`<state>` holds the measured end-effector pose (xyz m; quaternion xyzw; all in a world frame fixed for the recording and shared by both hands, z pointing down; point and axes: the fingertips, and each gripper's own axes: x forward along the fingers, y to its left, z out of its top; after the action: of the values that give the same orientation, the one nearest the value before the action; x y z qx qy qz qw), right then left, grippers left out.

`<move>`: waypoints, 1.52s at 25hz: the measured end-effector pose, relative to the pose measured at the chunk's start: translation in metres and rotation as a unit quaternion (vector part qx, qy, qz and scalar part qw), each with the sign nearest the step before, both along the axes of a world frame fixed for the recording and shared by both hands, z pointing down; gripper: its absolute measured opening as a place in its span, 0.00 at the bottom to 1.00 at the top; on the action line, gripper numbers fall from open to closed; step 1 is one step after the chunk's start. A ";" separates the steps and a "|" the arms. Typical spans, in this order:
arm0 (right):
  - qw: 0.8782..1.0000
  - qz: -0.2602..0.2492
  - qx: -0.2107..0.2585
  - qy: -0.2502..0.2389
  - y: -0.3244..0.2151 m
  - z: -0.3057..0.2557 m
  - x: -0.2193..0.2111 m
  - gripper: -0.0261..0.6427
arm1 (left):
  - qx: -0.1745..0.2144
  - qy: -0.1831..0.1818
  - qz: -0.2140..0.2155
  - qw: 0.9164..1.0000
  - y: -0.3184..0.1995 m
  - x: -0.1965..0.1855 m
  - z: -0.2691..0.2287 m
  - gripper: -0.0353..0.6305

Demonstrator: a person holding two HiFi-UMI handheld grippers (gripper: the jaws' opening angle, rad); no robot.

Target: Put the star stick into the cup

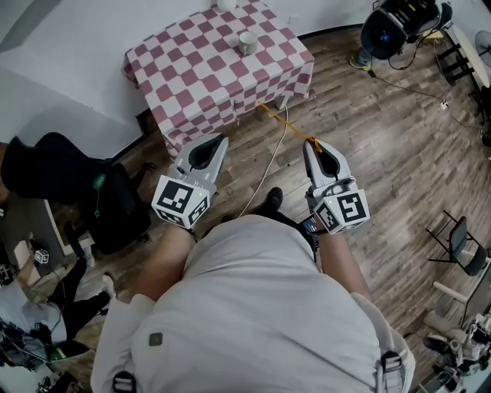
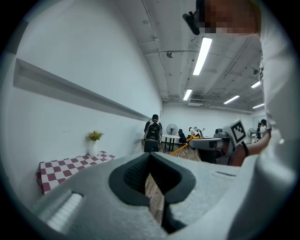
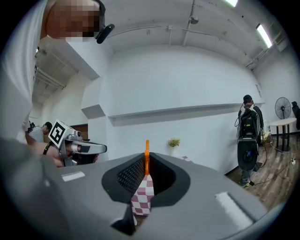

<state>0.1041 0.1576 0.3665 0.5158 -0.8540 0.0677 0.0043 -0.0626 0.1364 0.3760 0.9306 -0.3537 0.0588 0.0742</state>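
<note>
A small pale cup stands on the red-and-white checked table far ahead of me. A thin orange stick juts forward from my right gripper, which is shut on it; its star end does not show clearly. In the right gripper view the stick rises upright from between the closed tips of the right gripper, with the checked cloth seen through the gap below. My left gripper is held level beside it, shut and with nothing in it; in its own view the left gripper points along the room.
A white vase stands at the table's far edge. A black chair with a bag is at the left, a folding chair at the right, black equipment at top right. A pale cable crosses the wooden floor. A person with a backpack stands by the wall.
</note>
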 end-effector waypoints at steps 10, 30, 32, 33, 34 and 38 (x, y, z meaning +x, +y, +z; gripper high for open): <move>0.999 -0.030 -0.008 -0.012 -0.056 0.005 0.085 0.08 | -0.006 -0.010 -0.029 1.000 -0.051 0.082 0.003 0.06; 0.999 -0.046 -0.007 -0.021 -0.109 0.010 0.114 0.08 | -0.021 -0.011 -0.031 0.999 -0.098 0.121 0.017 0.06; 0.999 -0.044 -0.009 -0.017 -0.116 0.010 0.110 0.08 | -0.016 -0.007 -0.027 0.999 -0.111 0.118 0.014 0.06; 0.999 -0.042 -0.010 -0.015 -0.121 0.011 0.108 0.08 | -0.016 -0.006 -0.024 1.000 -0.117 0.116 0.014 0.06; 0.999 -0.040 -0.012 -0.015 -0.127 0.012 0.105 0.08 | -0.018 -0.005 -0.020 1.000 -0.123 0.114 0.014 0.06; 0.999 -0.034 -0.017 -0.012 -0.154 0.014 0.087 0.08 | -0.024 -0.003 -0.007 1.000 -0.148 0.099 0.018 0.06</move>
<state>0.1908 0.0040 0.3802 0.4857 -0.8696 0.0882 0.0052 0.0365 -0.0115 0.3940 0.9259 -0.3588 0.0694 0.0954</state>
